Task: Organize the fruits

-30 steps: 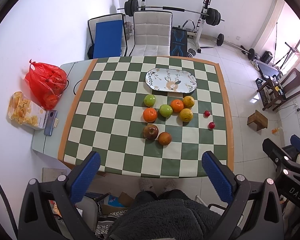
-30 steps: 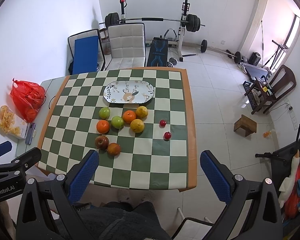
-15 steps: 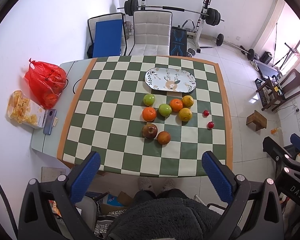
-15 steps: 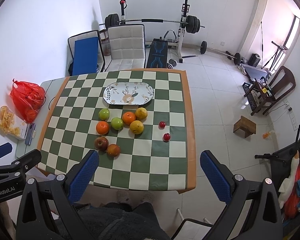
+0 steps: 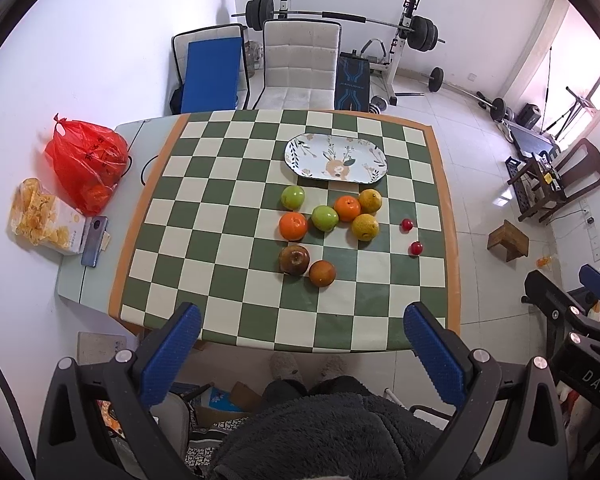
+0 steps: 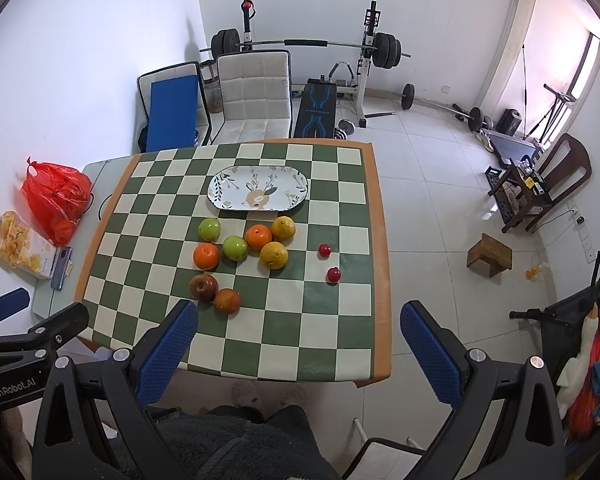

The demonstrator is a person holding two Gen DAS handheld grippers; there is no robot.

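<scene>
Held high above a checkered table [image 5: 236,332], the left gripper [image 5: 302,354] and the right gripper [image 6: 298,350] both hang with jaws spread wide and nothing between them, a stance that suggests the sorting of the fruit has not yet begun. Straight ahead of the fingers, well beyond their reach, the fruit lies loose on the cloth: two green apples [image 5: 325,218], two oranges [image 5: 293,226], two yellow citrus [image 5: 365,227], and, nearest the tools, a dark red apple [image 5: 294,260] touching a reddish-brown orange [image 5: 322,273]. Two small red fruits [image 5: 416,248] sit apart, ahead and to the right. Farther ahead, past the whole cluster, an oval deer-patterned platter [image 5: 300,152] lies bare, probably the intended destination. Far off to the left, on a side table, sit a red plastic bag [image 5: 86,158] and a snack box [image 5: 46,218], clear of the work.
</scene>
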